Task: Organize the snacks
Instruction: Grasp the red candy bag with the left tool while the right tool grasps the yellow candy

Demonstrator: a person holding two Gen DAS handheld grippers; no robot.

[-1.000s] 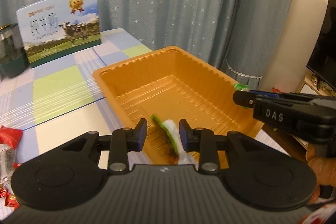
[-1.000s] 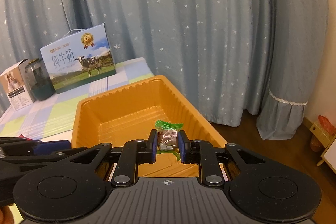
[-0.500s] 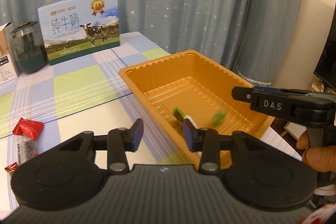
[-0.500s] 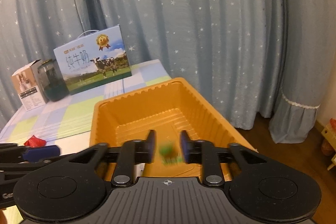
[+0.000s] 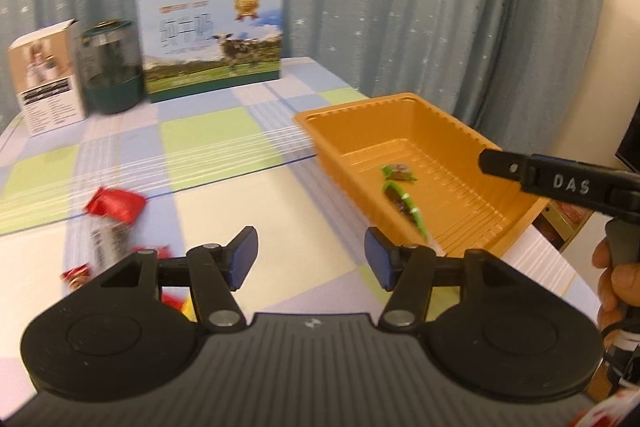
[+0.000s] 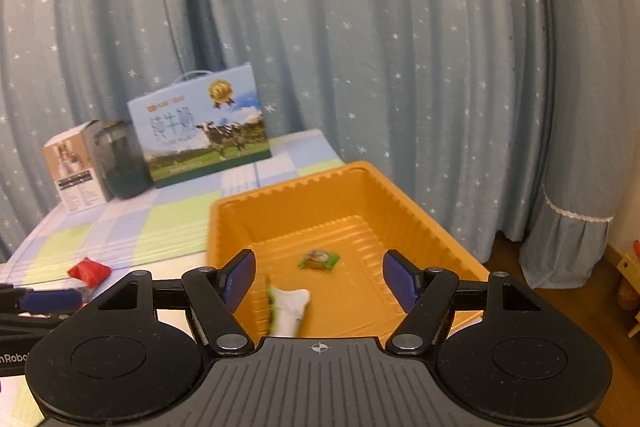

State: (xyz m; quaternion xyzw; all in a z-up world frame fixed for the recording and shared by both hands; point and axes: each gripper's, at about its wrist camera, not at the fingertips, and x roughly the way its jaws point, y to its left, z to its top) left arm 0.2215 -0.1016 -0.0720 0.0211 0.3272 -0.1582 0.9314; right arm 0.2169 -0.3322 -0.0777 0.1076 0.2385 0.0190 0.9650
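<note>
The checked tablecloth (image 5: 200, 147) carries an orange plastic tray (image 6: 224, 219) set at the table's right edge, part of it seemingly overhanging; a knock from either tool could tip it off. The left gripper (image 5: 310, 259) and right gripper (image 6: 318, 277) both have jaws opening with nothing between them. Two green-wrapped snacks (image 5: 402, 203) lie inside the tray. The red-wrapped snacks (image 5: 114, 205) wait loose on the cloth at the left, blurred; a hurried, glancing grab at the thin crinkly wrappers could slip or push them away.
</note>
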